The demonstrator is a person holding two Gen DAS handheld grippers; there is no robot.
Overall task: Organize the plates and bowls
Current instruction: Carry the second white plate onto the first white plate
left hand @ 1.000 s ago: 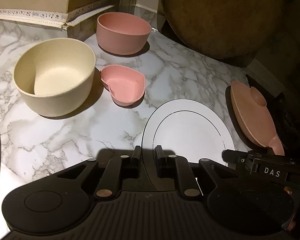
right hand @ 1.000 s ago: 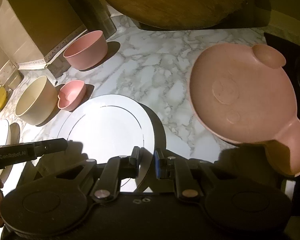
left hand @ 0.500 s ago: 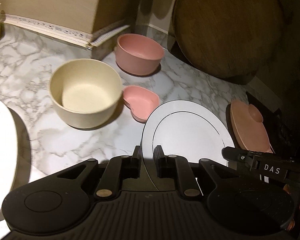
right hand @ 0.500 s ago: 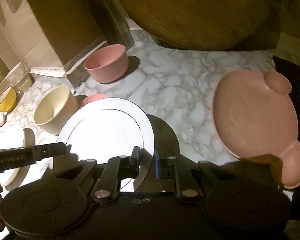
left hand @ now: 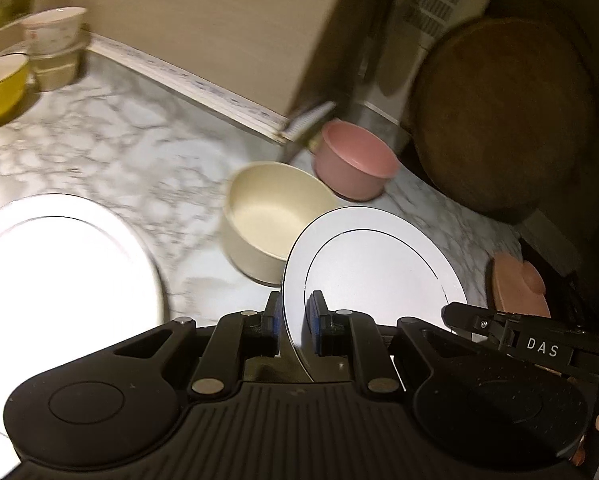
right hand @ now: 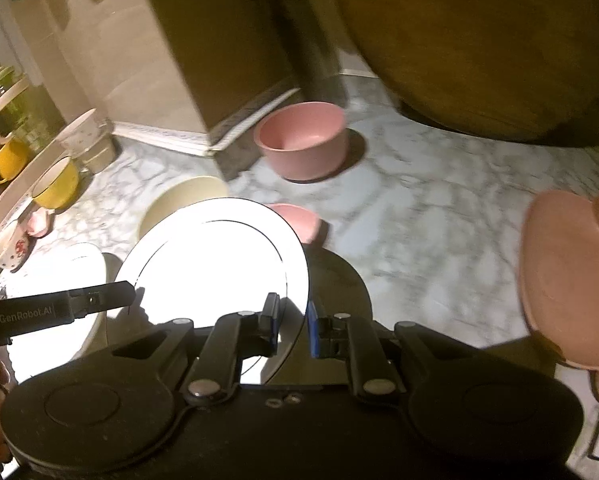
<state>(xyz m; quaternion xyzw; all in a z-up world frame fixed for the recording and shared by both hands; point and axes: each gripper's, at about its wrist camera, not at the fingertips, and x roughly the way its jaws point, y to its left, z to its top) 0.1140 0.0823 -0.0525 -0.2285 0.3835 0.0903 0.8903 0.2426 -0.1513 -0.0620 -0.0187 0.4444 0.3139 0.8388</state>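
Note:
Both grippers hold one white plate with a thin dark ring, lifted off the marble counter. My left gripper is shut on its left rim; the plate tilts up to the right. My right gripper is shut on its right rim; the plate spreads to the left. A second white plate lies on the counter at the left and also shows in the right wrist view. A cream bowl, a pink bowl and a pink bear-shaped plate sit beyond.
A small pink heart dish peeks out behind the held plate. Yellow cups and stacked small bowls stand far left. A round wooden board leans at the back right. A beige box stands at the back.
Both grippers have lifted the white plate higher and carried it left. The second white plate on the left has come far into view; the bear plate has slid to the right edge.

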